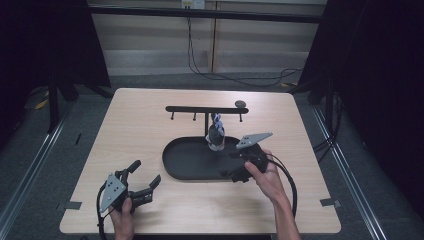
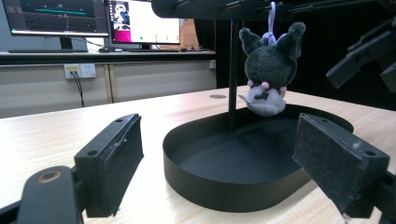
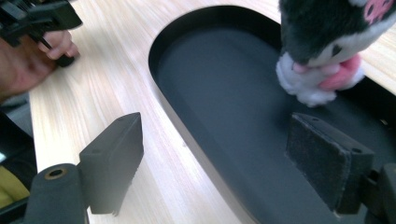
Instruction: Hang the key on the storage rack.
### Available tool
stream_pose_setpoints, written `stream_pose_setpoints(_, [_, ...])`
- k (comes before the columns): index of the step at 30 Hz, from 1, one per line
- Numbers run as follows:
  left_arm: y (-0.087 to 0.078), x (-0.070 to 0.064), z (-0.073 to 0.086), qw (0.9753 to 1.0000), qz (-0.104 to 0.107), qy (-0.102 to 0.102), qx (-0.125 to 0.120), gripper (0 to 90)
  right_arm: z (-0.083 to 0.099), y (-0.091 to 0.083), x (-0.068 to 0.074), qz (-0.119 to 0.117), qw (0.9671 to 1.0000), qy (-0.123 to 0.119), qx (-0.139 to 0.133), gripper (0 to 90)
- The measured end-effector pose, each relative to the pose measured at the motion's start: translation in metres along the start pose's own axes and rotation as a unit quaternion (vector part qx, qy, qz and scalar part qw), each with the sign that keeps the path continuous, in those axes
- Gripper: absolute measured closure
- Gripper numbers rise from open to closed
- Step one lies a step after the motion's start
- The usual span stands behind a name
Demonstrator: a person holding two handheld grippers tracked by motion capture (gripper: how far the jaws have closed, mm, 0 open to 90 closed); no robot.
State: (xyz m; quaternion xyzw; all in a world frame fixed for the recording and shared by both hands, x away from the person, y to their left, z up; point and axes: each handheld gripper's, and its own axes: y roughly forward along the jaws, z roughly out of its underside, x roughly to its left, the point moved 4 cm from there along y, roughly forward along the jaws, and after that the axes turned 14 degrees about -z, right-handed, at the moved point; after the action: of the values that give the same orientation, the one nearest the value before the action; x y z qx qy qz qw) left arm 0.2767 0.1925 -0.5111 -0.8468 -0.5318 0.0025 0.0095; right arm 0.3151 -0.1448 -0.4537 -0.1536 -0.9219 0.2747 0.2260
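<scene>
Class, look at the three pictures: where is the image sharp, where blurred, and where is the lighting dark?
High view: the table is evenly lit, the surroundings dark. Left gripper view: the plush toy and black tray look sharp, and the monitors behind glow bright. Right gripper view: the wood grain near the other hand is smeared, and the plush toy is soft at the top edge.

plush toy [image 2: 270, 70]: dark grey, pink, white | tray [image 1: 176, 165]: black | table [image 1: 135, 125]: light wood
</scene>
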Motion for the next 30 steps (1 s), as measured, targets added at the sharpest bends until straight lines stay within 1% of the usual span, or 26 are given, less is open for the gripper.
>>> stream_pose_setpoints(1, [0.0,0.0,0.0,1.0,-0.001,0.0,0.001,15.5,0.004,0.0,0.0,0.007,0.9999,0.003,-0.01,22.7])
stream_pose_setpoints(2, [0.0,0.0,0.0,1.0,-0.001,0.0,0.001,15.5,0.007,-0.001,-0.001,0.017,0.9996,0.006,-0.022,22.3])
stream_pose_setpoints(3, [0.0,0.0,0.0,1.0,-0.001,0.0,0.001,15.5,0.01,-0.002,-0.001,0.028,0.9991,0.006,-0.029,21.2])
stream_pose_setpoints(4, [0.0,0.0,0.0,1.0,0.0,0.0,0.0,15.5,0.013,-0.003,-0.001,0.041,0.9982,-0.001,-0.044,20.9])
stream_pose_setpoints(6, [0.0,0.0,0.0,1.0,-0.001,0.0,0.001,15.5,0.022,-0.005,-0.002,0.053,0.9954,-0.003,-0.08,20.8])
stream_pose_setpoints(7, [0.0,0.0,0.0,1.0,-0.001,0.0,0.001,15.5,0.027,-0.005,-0.003,0.069,0.9937,-0.01,-0.088,20.8])
stream_pose_setpoints(8, [0.0,0.0,0.0,1.0,-0.001,0.0,0.001,15.5,0.032,-0.004,-0.004,0.082,0.9926,-0.011,-0.089,20.8])
stream_pose_setpoints(9, [0.0,0.0,0.0,1.0,-0.001,0.0,0.001,15.5,0.037,-0.004,-0.004,0.088,0.9916,-0.011,-0.093,20.8])
stream_pose_setpoints(10, [0.0,0.0,0.0,1.0,0.0,-0.001,0.001,15.5,0.042,-0.003,-0.005,0.097,0.99,-0.013,-0.103,21.0])
stream_pose_setpoints(12, [0.0,0.0,0.0,1.0,0.0,-0.001,0.001,15.5,0.051,-0.003,-0.004,0.106,0.9867,-0.023,-0.122,22.1])
stream_pose_setpoints(13, [0.0,0.0,0.0,1.0,0.0,-0.001,0.001,15.5,0.054,-0.003,-0.005,0.121,0.9836,-0.029,-0.13,23.9])
stream_pose_setpoints(14, [0.0,0.0,0.0,1.0,0.0,-0.002,0.001,15.5,0.057,-0.003,-0.006,0.135,0.9798,-0.034,-0.144,27.9])
stream_pose_setpoints(15, [0.0,0.0,0.0,1.0,0.0,-0.001,0.001,15.5,0.06,-0.004,-0.007,0.138,0.977,-0.037,-0.158,27.8])
stream_pose_setpoints(16, [0.0,0.0,0.0,1.0,0.0,-0.001,0.001,15.5,0.063,-0.005,-0.008,0.146,0.9743,-0.035,-0.168,25.9])
stream_pose_setpoints(17, [0.0,0.0,0.0,1.0,0.0,-0.001,0.001,15.5,0.066,-0.006,-0.01,0.159,0.9704,-0.033,-0.179,25.5])
stream_pose_setpoints(18, [0.0,0.0,0.0,1.0,0.0,-0.001,0.001,15.5,0.068,-0.006,-0.01,0.168,0.9671,-0.031,-0.188,24.0])
stream_pose_setpoints(20, [0.0,0.0,0.0,1.0,0.0,-0.001,0.001,15.5,0.073,-0.007,-0.009,0.195,0.9577,-0.039,-0.208,18.7])
stream_pose_setpoints(21, [0.0,0.0,0.0,1.0,0.0,-0.001,0.001,15.5,0.075,-0.006,-0.009,0.201,0.954,-0.041,-0.219,16.6])
stream_pose_setpoints(22, [0.0,0.0,0.0,1.0,0.0,-0.001,0.001,15.5,0.077,-0.007,-0.008,0.208,0.9503,-0.042,-0.228,16.0])
stream_pose_setpoints(24, [0.0,0.0,0.0,1.0,0.0,-0.001,0.001,15.5,0.081,-0.008,-0.007,0.229,0.941,-0.047,-0.245,14.1])
stream_pose_setpoints(25, [0.0,0.0,0.0,1.0,0.0,-0.001,0.001,15.5,0.084,-0.008,-0.007,0.233,0.9374,-0.046,-0.255,14.0])
stream_pose_setpoints(27, [0.0,0.0,0.0,1.0,0.0,-0.001,0.001,15.5,0.087,-0.011,-0.005,0.246,0.9278,-0.048,-0.276,13.6])
stream_pose_setpoints(28, [0.0,0.0,0.0,1.0,0.0,-0.001,0.001,15.5,0.088,-0.012,-0.004,0.247,0.9256,-0.051,-0.283,13.6])
stream_pose_setpoints(29, [0.0,0.0,0.0,1.0,0.0,-0.001,0.001,15.5,0.089,-0.014,-0.004,0.244,0.9248,-0.052,-0.287,13.6])
stream_pose_setpoints(30, [0.0,0.0,0.0,1.0,0.0,-0.001,0.001,15.5,0.09,-0.015,-0.004,0.236,0.9239,-0.049,-0.297,13.7])
